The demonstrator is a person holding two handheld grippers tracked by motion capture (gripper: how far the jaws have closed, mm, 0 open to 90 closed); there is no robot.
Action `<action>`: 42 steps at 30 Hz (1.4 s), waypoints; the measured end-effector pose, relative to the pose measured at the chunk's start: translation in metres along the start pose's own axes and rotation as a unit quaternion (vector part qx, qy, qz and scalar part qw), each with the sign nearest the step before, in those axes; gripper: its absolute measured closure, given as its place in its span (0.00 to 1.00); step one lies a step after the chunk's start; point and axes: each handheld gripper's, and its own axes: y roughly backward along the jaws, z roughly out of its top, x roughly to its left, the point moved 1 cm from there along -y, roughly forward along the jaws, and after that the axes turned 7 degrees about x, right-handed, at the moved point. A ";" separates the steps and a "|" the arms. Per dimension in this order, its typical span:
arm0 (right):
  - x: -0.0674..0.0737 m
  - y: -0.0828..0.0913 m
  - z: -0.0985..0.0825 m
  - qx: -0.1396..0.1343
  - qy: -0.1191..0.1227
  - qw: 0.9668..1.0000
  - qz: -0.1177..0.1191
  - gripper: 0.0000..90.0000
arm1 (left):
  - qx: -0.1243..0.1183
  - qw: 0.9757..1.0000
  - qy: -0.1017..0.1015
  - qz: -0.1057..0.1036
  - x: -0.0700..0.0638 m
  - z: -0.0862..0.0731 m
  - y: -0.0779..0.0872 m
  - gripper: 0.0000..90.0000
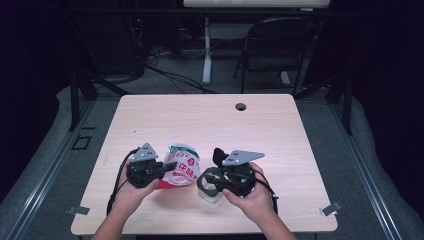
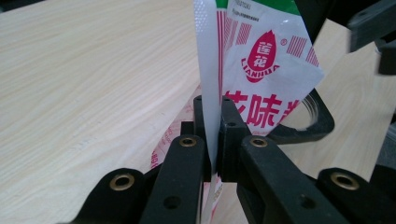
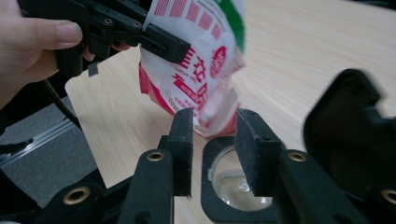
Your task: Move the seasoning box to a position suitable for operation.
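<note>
A white, red and green printed bag [image 1: 183, 169] hangs tilted above the table, and my left gripper [image 1: 169, 166] is shut on its sealed side edge [image 2: 208, 93]. The bag's lower corner [image 3: 212, 109] dips toward a clear jar with a black rim [image 3: 232, 183], whose black flip lid [image 3: 345, 126] stands open at the right. My right gripper [image 3: 214, 140] is open just over the jar, with its jaws either side of the bag's corner and not touching it. In the high view my right gripper [image 1: 212, 179] sits right over the jar [image 1: 210, 194].
The light wooden table [image 1: 200, 120] has a round cable hole [image 1: 241, 106] at its far edge. A folding chair [image 1: 280, 45] and a desk leg stand on the floor beyond. A person's hand [image 3: 32, 44] holds the left gripper close by.
</note>
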 end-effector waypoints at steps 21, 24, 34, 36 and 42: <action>0.015 -0.064 0.016 0.048 0.022 0.997 0.049 0.81 | 0.034 0.999 0.015 -0.004 -0.002 -0.021 -0.002 0.90; 0.014 -0.078 0.016 0.077 0.021 0.996 0.049 0.90 | 0.034 0.999 0.013 -0.001 0.000 -0.024 -0.002 0.83; 0.007 -0.082 0.022 0.091 0.009 0.994 0.065 1.00 | 0.047 0.999 -0.013 0.002 0.003 -0.032 -0.009 0.55; 0.007 -0.080 0.024 0.088 0.018 0.994 0.061 1.00 | 0.058 0.998 -0.020 -0.013 0.003 -0.036 -0.014 0.56; 0.012 -0.080 0.023 0.077 0.033 0.995 0.048 1.00 | 0.065 0.997 -0.037 0.024 0.002 -0.067 -0.031 0.49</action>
